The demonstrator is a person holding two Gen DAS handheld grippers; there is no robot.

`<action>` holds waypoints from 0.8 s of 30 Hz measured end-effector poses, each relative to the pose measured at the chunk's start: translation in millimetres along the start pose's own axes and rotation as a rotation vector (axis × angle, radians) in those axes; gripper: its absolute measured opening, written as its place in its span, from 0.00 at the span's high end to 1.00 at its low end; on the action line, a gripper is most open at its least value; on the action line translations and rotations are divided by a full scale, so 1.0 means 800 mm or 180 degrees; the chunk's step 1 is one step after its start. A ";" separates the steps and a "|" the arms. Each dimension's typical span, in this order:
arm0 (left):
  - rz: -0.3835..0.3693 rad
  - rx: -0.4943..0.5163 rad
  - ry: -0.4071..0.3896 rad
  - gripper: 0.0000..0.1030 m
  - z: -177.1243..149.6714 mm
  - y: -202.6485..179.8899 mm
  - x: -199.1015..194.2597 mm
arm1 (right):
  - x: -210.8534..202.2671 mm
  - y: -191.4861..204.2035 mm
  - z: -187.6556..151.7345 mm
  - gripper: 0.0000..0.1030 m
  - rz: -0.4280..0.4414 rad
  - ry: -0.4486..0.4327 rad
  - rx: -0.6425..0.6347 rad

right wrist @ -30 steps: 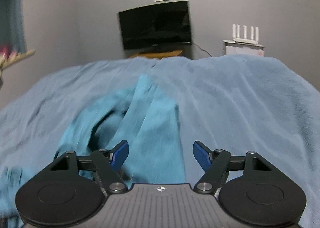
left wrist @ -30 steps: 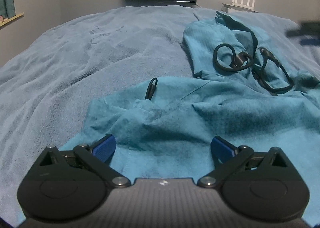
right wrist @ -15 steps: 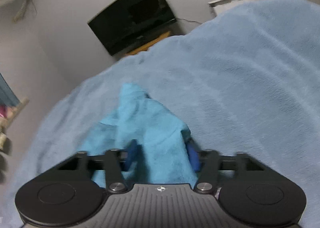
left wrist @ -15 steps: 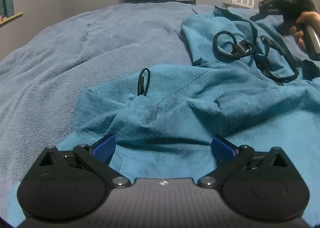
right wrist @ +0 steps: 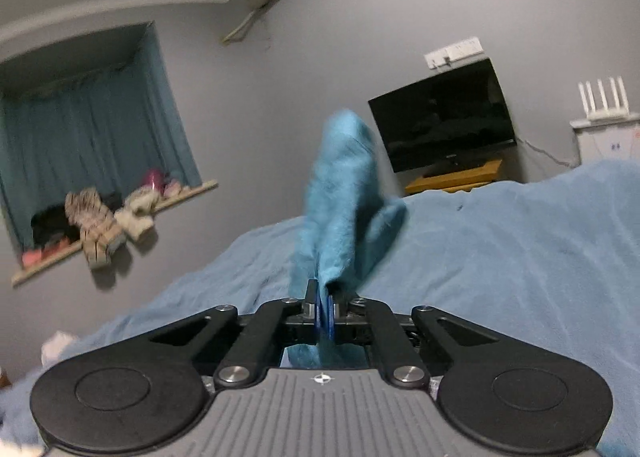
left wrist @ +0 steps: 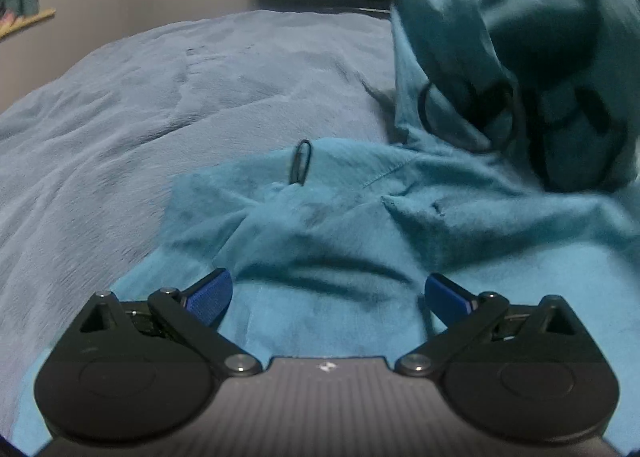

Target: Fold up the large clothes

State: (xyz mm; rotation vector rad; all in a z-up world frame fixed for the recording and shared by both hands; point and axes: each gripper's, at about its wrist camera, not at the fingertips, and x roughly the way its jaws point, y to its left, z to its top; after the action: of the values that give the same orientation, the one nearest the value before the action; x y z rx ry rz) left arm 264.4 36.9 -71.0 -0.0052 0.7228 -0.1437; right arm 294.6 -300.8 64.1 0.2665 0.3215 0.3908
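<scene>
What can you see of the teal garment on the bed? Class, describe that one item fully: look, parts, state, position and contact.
The teal garment is a soft, fleecy-looking top with dark looped cords and a small dark loop. Most of it lies crumpled on the blue blanket. On the right, a part is raised off the bed. The right gripper is shut on a fold, which sticks up beyond its jaws. The left gripper is open above the near edge, its pads not pressing the cloth.
</scene>
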 end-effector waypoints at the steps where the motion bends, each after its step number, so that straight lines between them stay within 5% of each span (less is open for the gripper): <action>1: -0.0025 -0.0106 -0.0013 0.00 0.001 0.007 -0.013 | -0.017 0.011 -0.010 0.96 -0.0016 0.0024 -0.0022; 9: 0.0096 -0.0750 -0.0311 0.00 0.010 0.076 -0.124 | -0.156 0.076 -0.119 0.90 -0.0395 0.0149 0.0090; 14: 0.0211 -0.0716 -0.0417 0.00 0.003 0.101 -0.187 | -0.212 0.096 -0.194 0.59 -0.0694 0.0398 0.0143; 24: -0.0116 -0.0388 -0.0417 0.00 -0.025 0.061 -0.249 | -0.244 0.131 -0.204 0.48 -0.0894 0.0514 0.0212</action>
State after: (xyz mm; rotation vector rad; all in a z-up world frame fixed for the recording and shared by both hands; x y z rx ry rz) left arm 110.3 112.8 42.8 -0.1430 0.6000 -0.1328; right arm 31.4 -256.5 -2.6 0.2513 0.5243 0.1243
